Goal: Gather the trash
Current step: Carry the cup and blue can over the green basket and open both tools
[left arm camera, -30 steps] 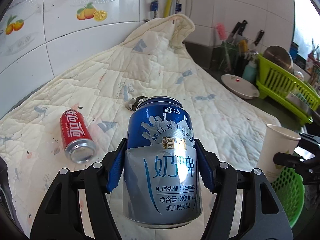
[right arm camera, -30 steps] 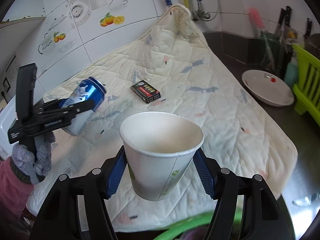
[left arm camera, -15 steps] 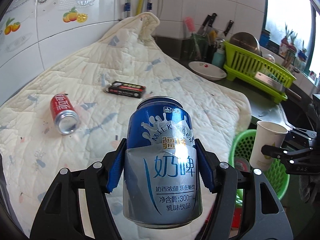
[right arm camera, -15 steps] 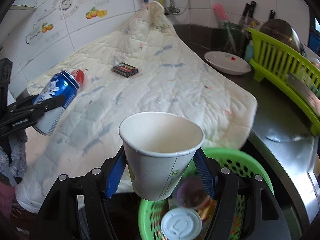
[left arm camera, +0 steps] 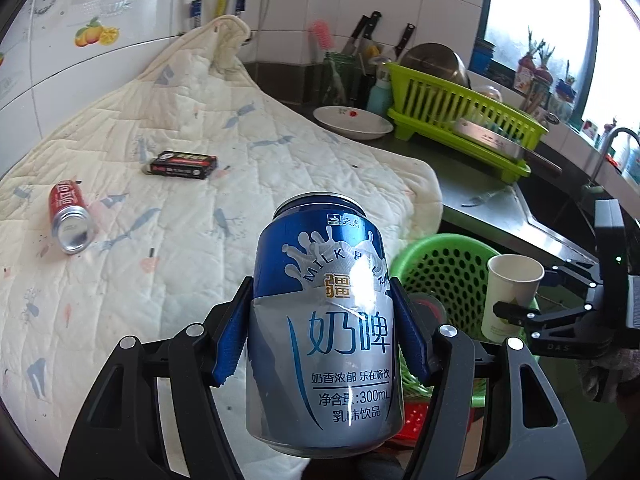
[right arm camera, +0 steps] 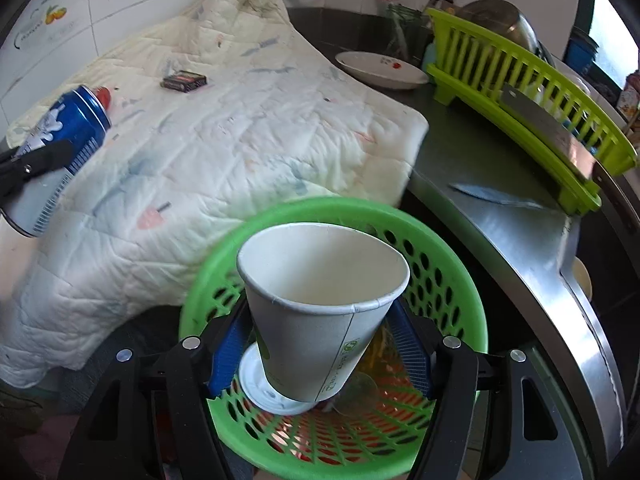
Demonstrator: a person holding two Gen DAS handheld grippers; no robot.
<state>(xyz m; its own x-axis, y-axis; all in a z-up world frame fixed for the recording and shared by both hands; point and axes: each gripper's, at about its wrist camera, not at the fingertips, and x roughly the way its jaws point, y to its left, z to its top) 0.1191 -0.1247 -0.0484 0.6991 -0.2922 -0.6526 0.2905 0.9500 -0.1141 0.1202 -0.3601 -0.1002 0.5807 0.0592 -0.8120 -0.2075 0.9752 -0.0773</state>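
My left gripper [left arm camera: 320, 340] is shut on a blue and silver milk-beer can [left arm camera: 324, 344], held upright in the air over the quilt's front edge. My right gripper [right arm camera: 320, 344] is shut on a white paper cup [right arm camera: 320, 312], held above the green perforated basket [right arm camera: 452, 256], which holds a white lid [right arm camera: 256, 384] and other trash. The basket [left arm camera: 444, 268] and cup [left arm camera: 510, 296] also show in the left wrist view. A red cola can [left arm camera: 68, 216] lies on its side on the quilt. A black flat box [left arm camera: 184, 165] lies further back.
A cream quilt [left arm camera: 160, 200] covers the counter. A white dish [left arm camera: 352, 122], a green dish rack [left arm camera: 460, 120] with a cleaver, knives and a pink brush stand at the back right. A steel counter edge [right arm camera: 520, 248] runs beside the basket.
Both grippers have swung right and away from the quilt. The cup now hangs over the green basket, and the blue can has come nearer to it.
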